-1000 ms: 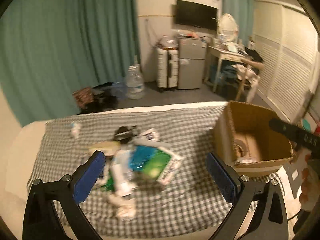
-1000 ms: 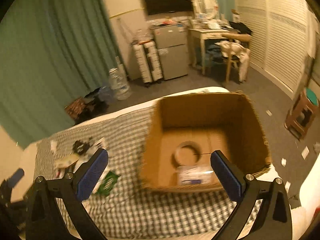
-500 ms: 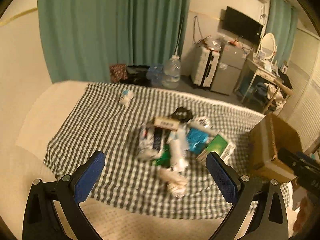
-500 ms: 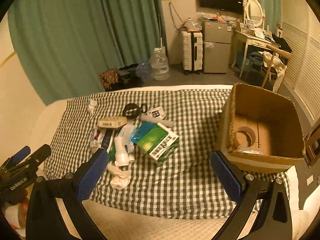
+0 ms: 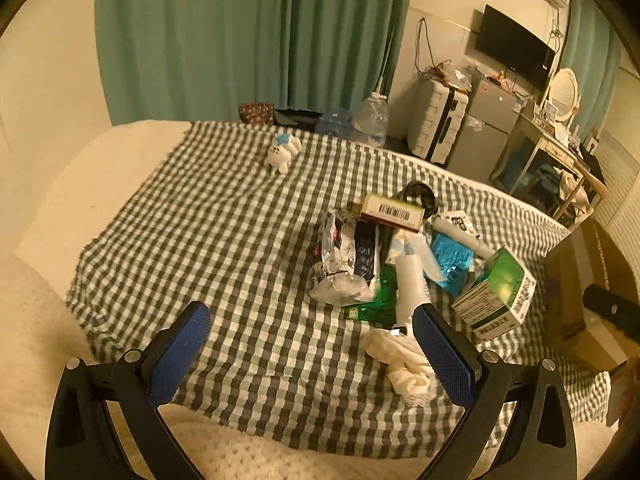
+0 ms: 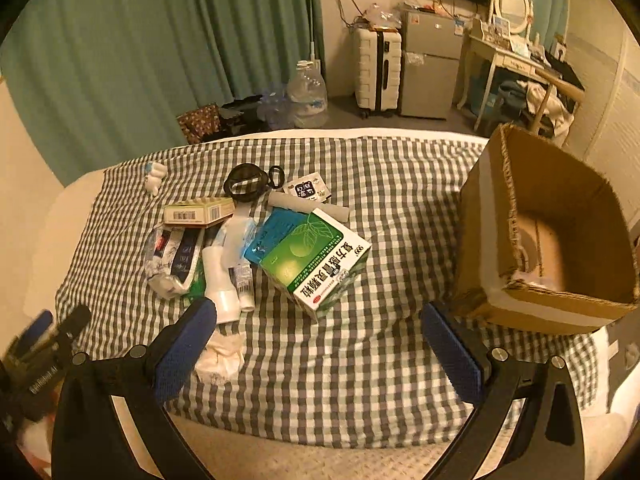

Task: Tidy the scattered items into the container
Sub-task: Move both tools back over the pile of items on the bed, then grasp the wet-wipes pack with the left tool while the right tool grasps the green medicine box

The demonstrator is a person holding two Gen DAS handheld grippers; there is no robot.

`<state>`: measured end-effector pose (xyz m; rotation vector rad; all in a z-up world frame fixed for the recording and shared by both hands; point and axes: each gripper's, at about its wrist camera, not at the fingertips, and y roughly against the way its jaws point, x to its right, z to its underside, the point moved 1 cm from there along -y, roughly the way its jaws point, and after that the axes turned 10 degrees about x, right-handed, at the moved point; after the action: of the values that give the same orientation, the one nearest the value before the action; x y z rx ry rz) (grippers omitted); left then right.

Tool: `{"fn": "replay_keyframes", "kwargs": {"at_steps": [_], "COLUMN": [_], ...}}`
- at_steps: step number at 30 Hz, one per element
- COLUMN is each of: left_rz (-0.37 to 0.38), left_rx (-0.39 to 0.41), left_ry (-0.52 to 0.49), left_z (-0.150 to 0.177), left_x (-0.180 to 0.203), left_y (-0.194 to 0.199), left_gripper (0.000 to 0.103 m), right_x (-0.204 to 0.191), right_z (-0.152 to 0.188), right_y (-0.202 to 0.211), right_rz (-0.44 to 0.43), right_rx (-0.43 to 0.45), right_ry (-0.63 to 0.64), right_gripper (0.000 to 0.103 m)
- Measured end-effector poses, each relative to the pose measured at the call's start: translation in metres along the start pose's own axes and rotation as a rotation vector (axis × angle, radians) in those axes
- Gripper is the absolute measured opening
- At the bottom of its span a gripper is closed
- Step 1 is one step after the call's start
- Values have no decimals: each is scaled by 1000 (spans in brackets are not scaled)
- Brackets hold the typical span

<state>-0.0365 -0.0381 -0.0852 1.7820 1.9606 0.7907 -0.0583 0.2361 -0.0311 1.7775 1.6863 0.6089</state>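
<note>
Right wrist view: my right gripper (image 6: 316, 336) hangs spread wide and empty above the near edge of the checked bedspread (image 6: 400, 200). The green medicine box (image 6: 316, 258) lies straight ahead of it, between the lines of the two fingers, its long axis running from upper left to lower right, one corner turned toward me. The cardboard box (image 6: 556, 236), the container, stands to the right of that item, open top tilted my way, with a little already inside. I judge the right gripper the nearer one for this box, and the carry to the container short and unobstructed.

Left wrist view: my left gripper (image 5: 312, 356) is likewise released and holds nothing, above bare cloth, with the pile off to its right. A white bottle (image 5: 408, 288) points down toward its right finger, a crumpled white cloth (image 5: 400, 356) just beside that finger. A silver foil pouch (image 5: 340, 264), a barcoded carton (image 5: 390, 210) and a blue packet (image 5: 452, 256) crowd the green box's left side and could be dragged along. A small plush toy (image 5: 282, 152) lies well apart, at the far side.
</note>
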Motion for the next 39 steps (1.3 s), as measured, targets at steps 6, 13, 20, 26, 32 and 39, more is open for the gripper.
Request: {"fn": "replay_keyframes", "kwargs": {"at_steps": [6,13,20,26,32,39], "left_rz": [16,42,44,14,27,50], "left_rx": [-38,-107,-90,-68,-92,-133], "left_ry": [-45,-62,4,-4,7,10], "left_z": [15,24,15,7,7,23], "left_x": [14,25,21,25,25,29], "left_y": [-32,-75,-103,-133,-160,-180], "left_gripper": [103,103,103,103,103,103], "right_x": [-2,-1,-5,-7,-8,-8], "right_z": [1,3,3,4,9,16], "right_y": [-39,-78,-114,-142,-163,-179], "right_rz": [6,8,42,78,121,132], "right_rx": [-30,-89,-118,-154,-156,-174], "right_ry": [-36,-97,-185,-252,-227,-203], "right_gripper": [103,103,103,103,103,103]}}
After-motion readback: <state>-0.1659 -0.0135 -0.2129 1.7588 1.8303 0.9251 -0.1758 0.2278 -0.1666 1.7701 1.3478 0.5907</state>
